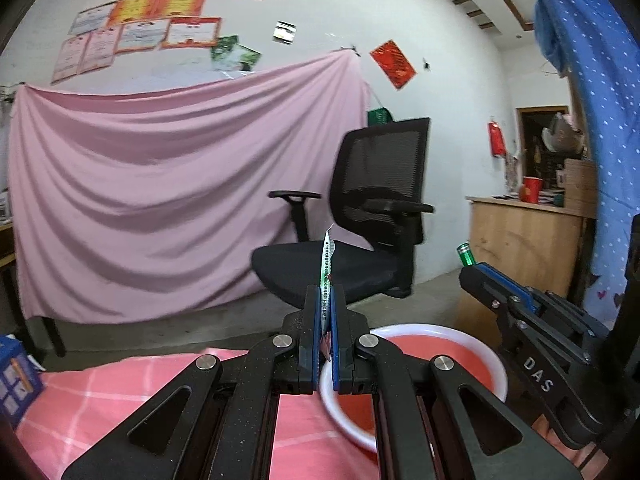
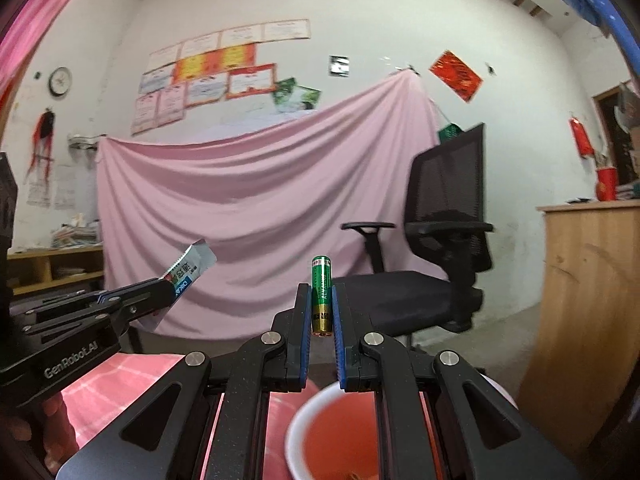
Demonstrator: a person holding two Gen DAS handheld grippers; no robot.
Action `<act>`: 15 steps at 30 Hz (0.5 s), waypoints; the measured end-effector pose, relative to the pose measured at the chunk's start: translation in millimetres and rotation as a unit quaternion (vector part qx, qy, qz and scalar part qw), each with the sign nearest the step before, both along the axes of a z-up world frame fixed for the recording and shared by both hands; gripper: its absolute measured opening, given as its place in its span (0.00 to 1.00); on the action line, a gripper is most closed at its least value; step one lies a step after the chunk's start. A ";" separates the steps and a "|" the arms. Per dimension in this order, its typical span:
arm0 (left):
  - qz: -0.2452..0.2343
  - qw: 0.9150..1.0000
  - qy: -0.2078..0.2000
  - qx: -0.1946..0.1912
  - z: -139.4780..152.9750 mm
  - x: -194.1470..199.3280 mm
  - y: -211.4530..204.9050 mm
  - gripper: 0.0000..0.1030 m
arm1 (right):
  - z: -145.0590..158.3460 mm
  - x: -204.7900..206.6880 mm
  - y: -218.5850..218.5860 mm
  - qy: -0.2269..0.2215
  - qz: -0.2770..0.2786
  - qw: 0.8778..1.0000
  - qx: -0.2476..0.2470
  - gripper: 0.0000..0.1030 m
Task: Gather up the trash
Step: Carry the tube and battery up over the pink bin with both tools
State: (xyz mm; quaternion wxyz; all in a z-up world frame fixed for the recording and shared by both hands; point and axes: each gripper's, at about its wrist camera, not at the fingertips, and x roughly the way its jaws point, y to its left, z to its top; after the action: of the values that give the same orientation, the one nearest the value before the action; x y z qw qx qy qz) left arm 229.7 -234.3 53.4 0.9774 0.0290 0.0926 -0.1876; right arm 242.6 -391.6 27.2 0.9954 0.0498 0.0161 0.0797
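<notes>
Battery [image 2: 321,295] stands upright in right gripper [image 2: 322,308]; left gripper [image 1: 326,300] pinches wrapper [image 1: 327,258].

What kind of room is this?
Probably a home room used as an office or study: certificates on the wall, mesh office chair, wooden cabinet, pink sheet hung as a backdrop.

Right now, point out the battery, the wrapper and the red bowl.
battery [image 2: 321,294]: right wrist view, green label at mid-body.
wrapper [image 2: 188,270]: right wrist view, printed face above the left tongs.
red bowl [image 1: 500,376]: left wrist view, white rim on its right side.
</notes>
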 end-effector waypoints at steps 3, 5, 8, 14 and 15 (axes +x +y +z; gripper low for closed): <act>-0.022 1.000 0.015 0.006 -3.4 6.9 -17.6 0.03 | -4.8 3.1 -12.2 0.020 -0.018 1.000 0.009 0.08; -0.030 0.999 0.028 0.013 -6.6 11.6 -26.8 0.03 | -7.9 7.0 -20.6 0.037 -0.030 0.999 0.018 0.08; -0.043 0.998 0.052 0.018 -11.8 19.5 -38.7 0.03 | -13.6 10.5 -29.6 0.056 -0.039 0.997 0.030 0.08; -0.055 0.994 0.087 0.029 -22.3 27.6 -49.1 0.03 | -21.3 18.8 -34.2 0.091 -0.041 0.994 0.041 0.08; -0.056 0.994 0.094 0.029 -23.7 30.0 -50.2 0.03 | -22.1 18.8 -34.6 0.093 -0.041 0.994 0.041 0.08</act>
State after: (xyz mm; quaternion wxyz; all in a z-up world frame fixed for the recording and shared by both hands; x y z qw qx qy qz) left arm 259.6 -284.5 29.7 0.9510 0.0449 0.1881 -0.2414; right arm 261.4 -426.1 5.1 0.9891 0.0989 0.1034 0.0342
